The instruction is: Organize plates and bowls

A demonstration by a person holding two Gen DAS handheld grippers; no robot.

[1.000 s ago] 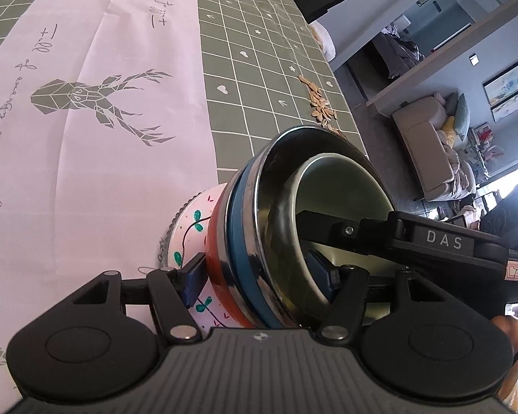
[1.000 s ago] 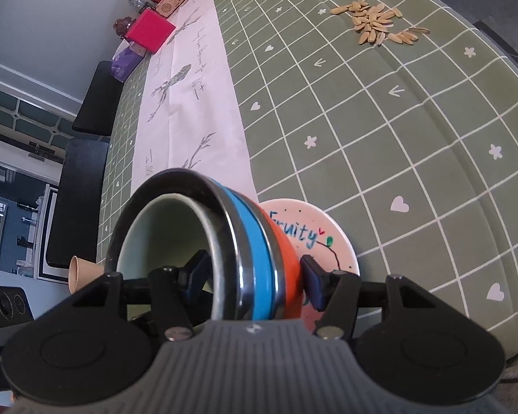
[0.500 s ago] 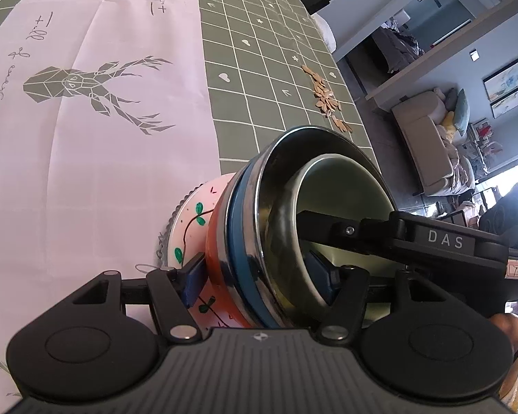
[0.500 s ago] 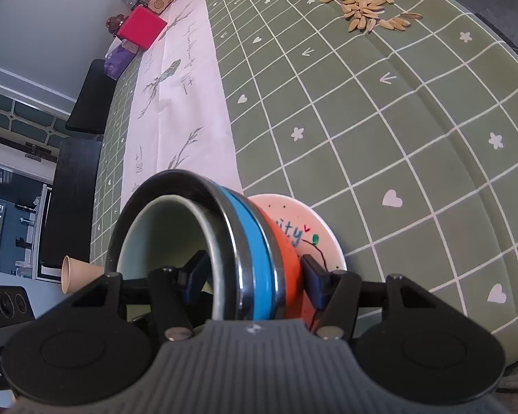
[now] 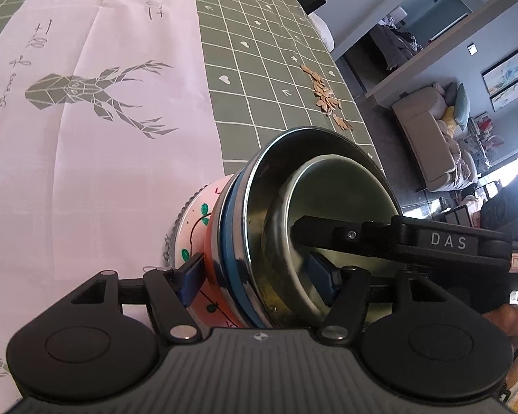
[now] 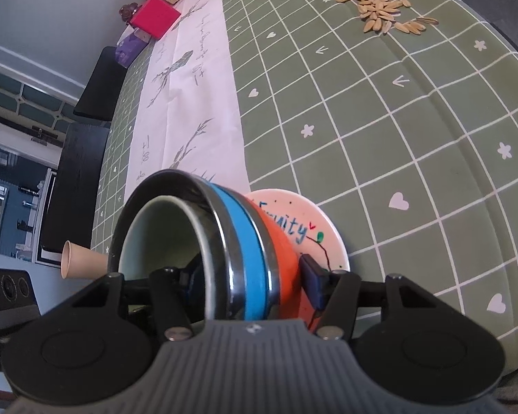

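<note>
A nested stack of bowls (image 5: 245, 252) sits on a pink plate (image 5: 193, 220) with "Fruity" lettering: orange outside, then a steel bowl with a blue band, then a pale green bowl inside. My left gripper (image 5: 259, 276) is shut on the stack's wall from one side. My right gripper (image 6: 252, 279) is shut on the same stack (image 6: 238, 241) from the opposite side, with one finger inside the green bowl (image 6: 162, 238). The plate (image 6: 307, 220) lies under the stack near the table's edge.
The table has a green checked cloth (image 6: 397, 120) and a pink runner (image 5: 86, 120). A pile of seeds (image 6: 383, 13) lies further out. A paper cup (image 6: 79, 258), a pink box (image 6: 155, 17) and bottles stand at the far end.
Both grippers keep their hold on the stack. The views have shifted slightly; the stack and plate look a little nearer the table's edge.
</note>
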